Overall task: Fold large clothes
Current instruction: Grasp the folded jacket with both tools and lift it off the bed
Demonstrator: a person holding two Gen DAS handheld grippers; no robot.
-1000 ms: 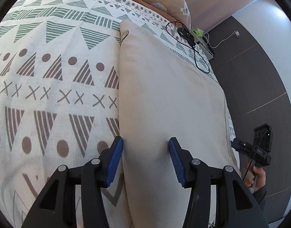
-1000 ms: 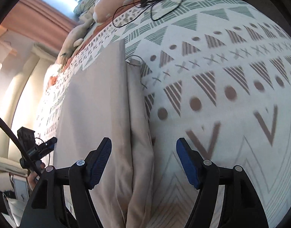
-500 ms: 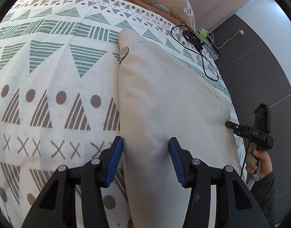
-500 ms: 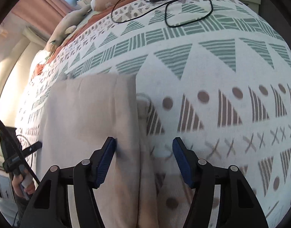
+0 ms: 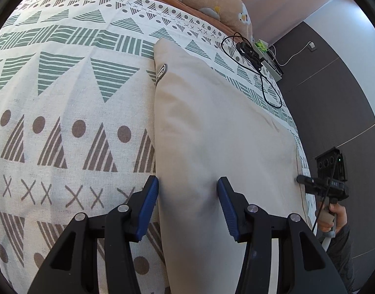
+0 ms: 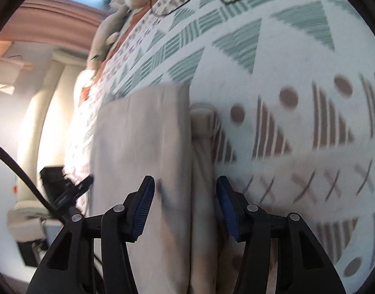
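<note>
We saw the beige garment (image 5: pixel 219 132) lying folded in a long strip on the patterned bedspread (image 5: pixel 64 93). Our left gripper (image 5: pixel 188 191) had its blue pads spread apart over the garment's near left edge, holding nothing. Our right gripper (image 6: pixel 185 188) was likewise spread wide over the garment's (image 6: pixel 143 132) opposite edge, its view blurred. A black cable (image 5: pixel 258 73) lay on the bedspread's far right.
</note>
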